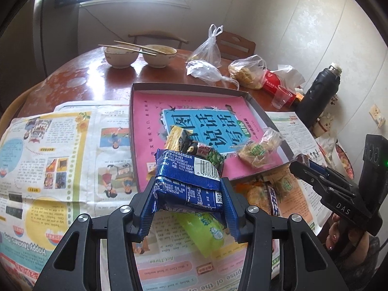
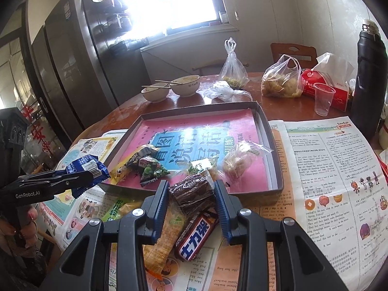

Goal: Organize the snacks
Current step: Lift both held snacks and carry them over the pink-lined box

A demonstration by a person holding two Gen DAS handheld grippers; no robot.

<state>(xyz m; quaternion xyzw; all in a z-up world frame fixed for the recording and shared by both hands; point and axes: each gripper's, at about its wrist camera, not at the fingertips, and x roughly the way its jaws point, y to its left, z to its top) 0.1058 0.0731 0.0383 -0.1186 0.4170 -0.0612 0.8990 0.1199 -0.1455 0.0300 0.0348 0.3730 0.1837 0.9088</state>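
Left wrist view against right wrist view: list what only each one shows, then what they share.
Only the left wrist view shows the green snack packet lying whole on the newspaper and the barcode on the blue snack packet. Only the right wrist view shows the dark refrigerator and the dark brown wrapped snack clamped by the right gripper. Both show the tray, two bowls with chopsticks and the left gripper shut on the blue packet.

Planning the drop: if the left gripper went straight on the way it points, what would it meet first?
Probably the green-pea snack packet just inside the shallow box, right beyond the blue packet that the left gripper holds; depth is unclear.
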